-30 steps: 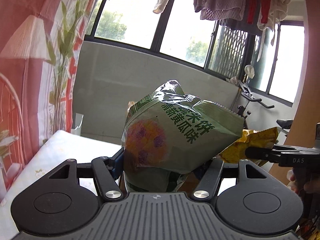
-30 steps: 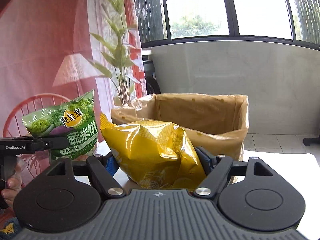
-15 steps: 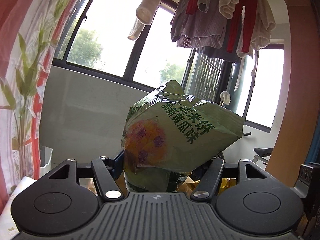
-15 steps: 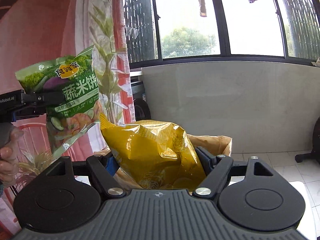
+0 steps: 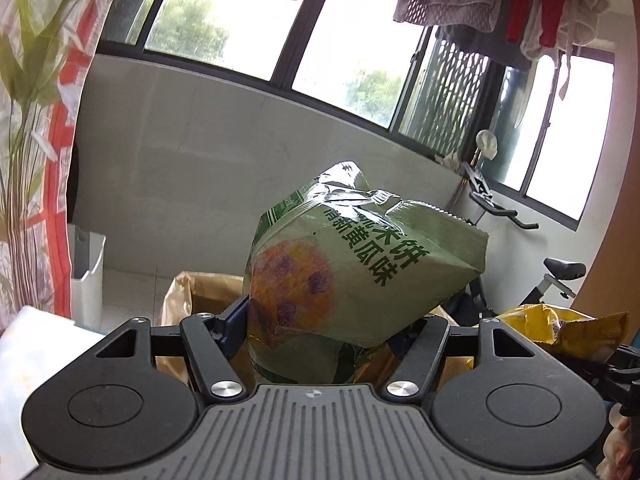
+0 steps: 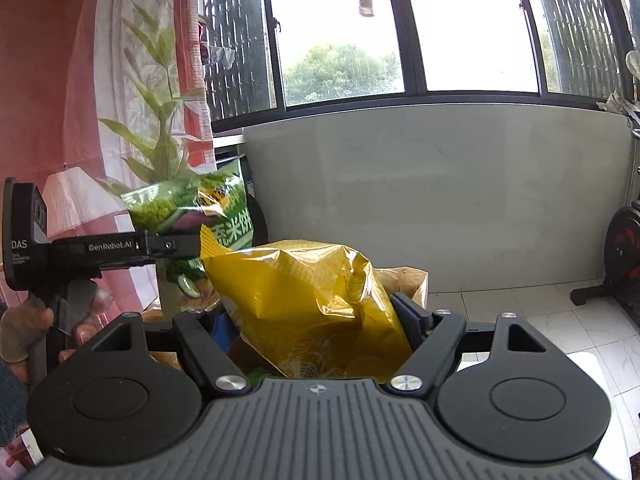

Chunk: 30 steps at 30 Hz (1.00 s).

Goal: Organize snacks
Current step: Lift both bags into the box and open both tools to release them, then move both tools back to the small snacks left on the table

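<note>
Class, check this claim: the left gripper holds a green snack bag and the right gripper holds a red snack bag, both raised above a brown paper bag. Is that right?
Not quite. The bag in the right gripper is yellow, not red, as the right wrist view shows. The rest holds: the left gripper has the green snack bag between its opening jaws, above the brown paper bag.

Puffed green snack bag (image 5: pixel 360 276) held aloft, crinkled yellow snack bag (image 6: pixel 308 308) alongside, brown paper bag (image 5: pixel 200 292) open below

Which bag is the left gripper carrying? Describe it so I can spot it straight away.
Below the wide window, over the brown paper bag, the left gripper pinches a puffy green snack bag, its jaws easing open. Dark green lettering and an orange-purple picture distinguish it from the yellow snack bag alongside.
</note>
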{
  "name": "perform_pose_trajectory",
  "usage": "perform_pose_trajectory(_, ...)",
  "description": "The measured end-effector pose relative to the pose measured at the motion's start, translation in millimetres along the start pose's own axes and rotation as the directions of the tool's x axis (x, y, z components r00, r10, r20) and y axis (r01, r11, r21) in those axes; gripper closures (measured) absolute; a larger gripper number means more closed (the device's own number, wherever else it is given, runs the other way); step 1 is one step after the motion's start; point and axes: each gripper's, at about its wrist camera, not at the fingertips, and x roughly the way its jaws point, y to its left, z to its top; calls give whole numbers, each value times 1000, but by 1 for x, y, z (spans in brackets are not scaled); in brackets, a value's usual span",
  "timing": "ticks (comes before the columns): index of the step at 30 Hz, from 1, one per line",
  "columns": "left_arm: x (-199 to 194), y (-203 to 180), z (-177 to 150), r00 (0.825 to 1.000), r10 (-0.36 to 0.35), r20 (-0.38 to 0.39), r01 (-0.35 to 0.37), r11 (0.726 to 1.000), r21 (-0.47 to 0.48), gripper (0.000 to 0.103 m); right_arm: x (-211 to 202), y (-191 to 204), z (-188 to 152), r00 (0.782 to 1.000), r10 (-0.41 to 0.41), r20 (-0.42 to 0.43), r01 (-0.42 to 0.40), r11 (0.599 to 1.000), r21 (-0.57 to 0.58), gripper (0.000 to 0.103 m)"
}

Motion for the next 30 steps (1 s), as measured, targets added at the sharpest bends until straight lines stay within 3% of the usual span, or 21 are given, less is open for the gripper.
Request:
perform_pose_trajectory(4,4,20,-5,999,40,-17,-41,996,-81,18,11,-3,-2,1000,-4,-13,4,1000,6,25)
perform_pose_trajectory(6,-2,23,-5,999,52,2,-51,995,-82,15,14,-3,-4,1000,-9,-19,9,1000,8,25)
perform_pose_trajectory(15,-24,15,4,996,89,2,-89,996,-22,15,51,6,-1,999,-34,-5,34,999,25,25)
perform_pose_trajectory(21,-39,12,2,994,105,-20,-104,994,34,15,81,15,-4,992,-101,-77,101,995,3,20)
perform_pose_trajectory(30,-68,6,3,987,150,-65,-143,984,103,15,44,8,-12,997,-42,-71,48,995,88,6)
